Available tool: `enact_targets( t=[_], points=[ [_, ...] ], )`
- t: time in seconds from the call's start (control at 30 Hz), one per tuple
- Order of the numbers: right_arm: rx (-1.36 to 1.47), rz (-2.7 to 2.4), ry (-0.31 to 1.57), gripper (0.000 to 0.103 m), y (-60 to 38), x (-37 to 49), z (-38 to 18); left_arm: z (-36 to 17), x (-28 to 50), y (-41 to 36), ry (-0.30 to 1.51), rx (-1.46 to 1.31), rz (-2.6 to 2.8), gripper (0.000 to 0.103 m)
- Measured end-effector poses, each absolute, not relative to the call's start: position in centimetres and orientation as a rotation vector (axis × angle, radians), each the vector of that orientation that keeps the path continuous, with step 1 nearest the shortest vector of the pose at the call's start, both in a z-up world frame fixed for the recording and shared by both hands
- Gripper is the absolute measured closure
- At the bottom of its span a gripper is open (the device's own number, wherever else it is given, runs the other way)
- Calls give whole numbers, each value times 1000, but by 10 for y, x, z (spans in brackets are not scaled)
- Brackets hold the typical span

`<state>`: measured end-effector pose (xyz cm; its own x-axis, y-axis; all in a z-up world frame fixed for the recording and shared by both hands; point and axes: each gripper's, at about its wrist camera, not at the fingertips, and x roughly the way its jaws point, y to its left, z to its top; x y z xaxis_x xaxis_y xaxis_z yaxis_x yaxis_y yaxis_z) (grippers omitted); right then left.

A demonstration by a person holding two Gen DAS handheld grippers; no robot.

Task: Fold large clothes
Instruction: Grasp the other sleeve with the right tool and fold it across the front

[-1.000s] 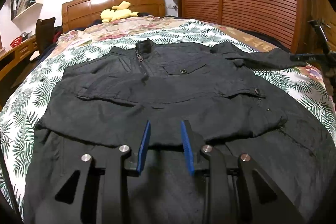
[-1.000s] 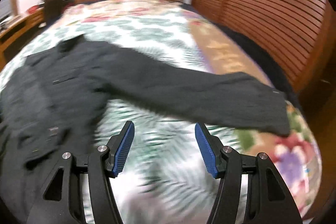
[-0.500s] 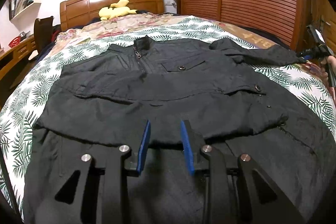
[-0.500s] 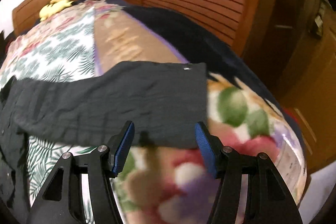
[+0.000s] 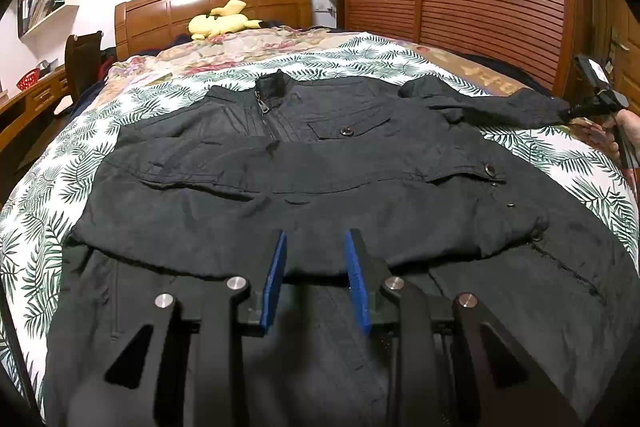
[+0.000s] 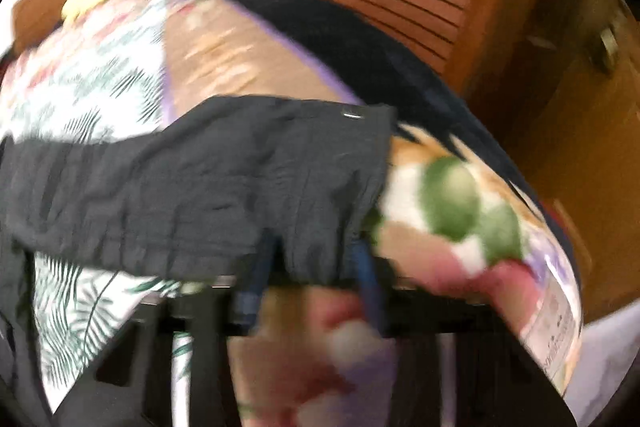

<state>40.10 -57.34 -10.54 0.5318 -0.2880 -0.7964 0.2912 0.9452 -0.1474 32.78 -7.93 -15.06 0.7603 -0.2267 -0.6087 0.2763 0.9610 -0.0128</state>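
A black jacket (image 5: pixel 304 187) lies front-up, zipped, spread across the bed (image 5: pixel 48 195), collar toward the headboard (image 5: pixel 216 7), so the flat bedspread can serve for folding. One sleeve is already laid across the chest. The other sleeve (image 6: pixel 208 179) stretches out toward the wardrobe side, and its cuff sits between the fingers of the right tool (image 6: pixel 316 267); the blur hides whether those fingers have closed on the cloth, so I cannot tell its state. Judging by that, bringing this sleeve over the body is the step in hand. The left tool (image 5: pixel 314 259) hovers over the hem with a narrow gap, holding nothing, probably waiting to take the lower edge
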Motion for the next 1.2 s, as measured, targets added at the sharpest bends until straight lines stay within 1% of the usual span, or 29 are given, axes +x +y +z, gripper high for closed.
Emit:
enact_targets(
  t=[0.03, 0.1, 0.37, 0.6, 0.8, 0.93, 1.0, 1.07, 1.1, 1.17, 1.2],
  points=[
    [-30, -335, 927, 91, -563, 402, -100, -150, 327, -79, 650, 79, -275, 75],
    [-52, -292, 878, 93, -542, 402, -84, -149, 326, -79, 644, 79, -275, 75],
    [-184, -55, 682, 94, -410, 393, 0, -141, 313, -72, 612, 67, -260, 75],
    [-316, 248, 544, 94, -246, 364, 55, -128, 293, -46, 586, 53, -228, 75],
    [-346, 504, 452, 94, -141, 323, 74, -118, 273, -9, 564, 42, -177, 75],
    [-376, 579, 468, 94, -101, 310, 64, -117, 266, 16, 566, 36, -129, 75],
    [-382, 585, 513, 94, -92, 308, 53, -117, 263, 28, 568, 22, -110, 75],
    [-363, 578, 560, 90, -91, 308, 43, -117, 261, 36, 569, 12, -97, 75],
    [-364, 570, 571, 85, -90, 308, 38, -117, 260, 40, 569, 6, -91, 75],
    [-360, 565, 579, 77, -92, 305, 29, -116, 259, 46, 569, -2, -80, 75],
    [-351, 565, 581, 66, -94, 304, 27, -117, 260, 47, 569, -5, -77, 75]
  ],
)
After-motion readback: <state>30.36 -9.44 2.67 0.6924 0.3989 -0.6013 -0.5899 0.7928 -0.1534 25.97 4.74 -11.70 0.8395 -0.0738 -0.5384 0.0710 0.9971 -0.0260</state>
